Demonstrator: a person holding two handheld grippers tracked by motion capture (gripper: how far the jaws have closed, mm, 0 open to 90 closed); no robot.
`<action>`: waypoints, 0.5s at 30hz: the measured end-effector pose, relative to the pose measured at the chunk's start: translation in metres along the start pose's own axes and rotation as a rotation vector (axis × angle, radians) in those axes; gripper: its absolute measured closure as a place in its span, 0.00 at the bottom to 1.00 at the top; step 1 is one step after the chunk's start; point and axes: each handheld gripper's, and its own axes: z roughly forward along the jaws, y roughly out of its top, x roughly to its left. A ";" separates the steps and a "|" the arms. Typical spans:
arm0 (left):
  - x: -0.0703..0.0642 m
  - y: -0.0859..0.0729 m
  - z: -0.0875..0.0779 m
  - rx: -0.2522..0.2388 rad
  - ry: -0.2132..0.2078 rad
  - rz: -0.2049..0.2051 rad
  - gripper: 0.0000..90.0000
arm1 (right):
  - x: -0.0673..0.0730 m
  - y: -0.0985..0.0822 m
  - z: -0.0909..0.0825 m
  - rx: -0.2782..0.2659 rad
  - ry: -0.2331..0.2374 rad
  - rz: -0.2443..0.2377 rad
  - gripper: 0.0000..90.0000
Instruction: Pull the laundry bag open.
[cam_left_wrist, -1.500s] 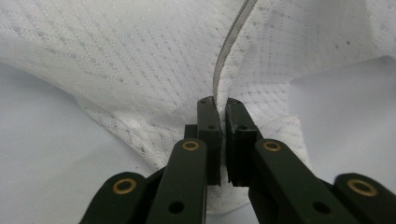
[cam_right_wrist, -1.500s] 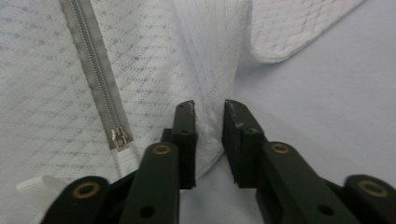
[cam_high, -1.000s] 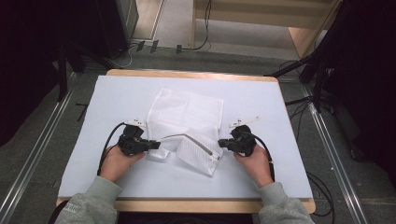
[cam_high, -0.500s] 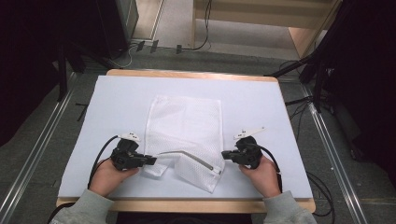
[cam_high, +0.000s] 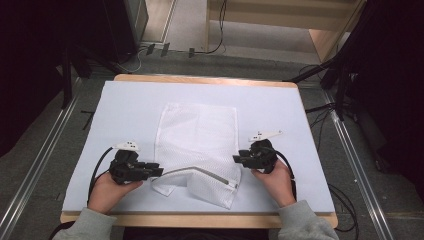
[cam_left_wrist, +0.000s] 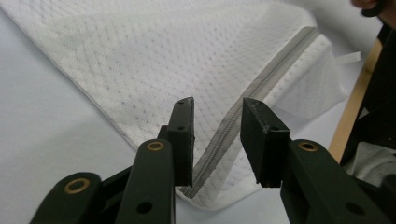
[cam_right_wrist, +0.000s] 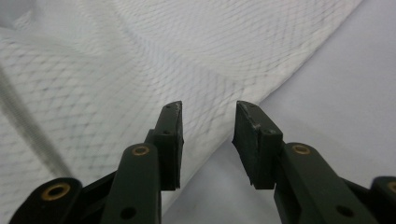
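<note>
A white mesh bag (cam_high: 197, 135) with a grey zipper (cam_high: 200, 171) lies flat on the pale blue table cover (cam_high: 130, 110), its near part folded over. My left gripper (cam_high: 156, 170) sits at the bag's near left corner. In the left gripper view its jaws (cam_left_wrist: 215, 135) have just been opening; the zipper (cam_left_wrist: 275, 79) runs under the gap, unpressed. My right gripper (cam_high: 237, 160) is at the bag's right edge. In the right gripper view its jaws (cam_right_wrist: 208, 140) have also just been opening over the bag's hem (cam_right_wrist: 140, 60), with nothing pinched.
The wooden table edge (cam_high: 200, 220) runs along the near side under the cover. Black cables (cam_high: 100, 165) trail from each gripper. Metal floor rails (cam_high: 45, 165) flank the table, and a wooden cabinet (cam_high: 325, 40) stands behind it.
The bag, bunched and held up a second ago, now lies spread flat. Both grippers have let go of it and opened. The left hand has moved toward the near edge.
</note>
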 end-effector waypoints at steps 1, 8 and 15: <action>0.001 0.000 -0.002 -0.011 -0.004 -0.001 0.73 | 0.000 0.000 0.000 0.000 0.000 0.000 0.71; 0.008 0.003 -0.001 -0.006 0.067 -0.009 0.67 | -0.014 0.008 0.016 0.013 -0.039 0.039 0.71; 0.034 0.009 0.009 0.010 0.148 -0.070 0.65 | -0.025 0.023 0.031 0.057 -0.052 0.054 1.00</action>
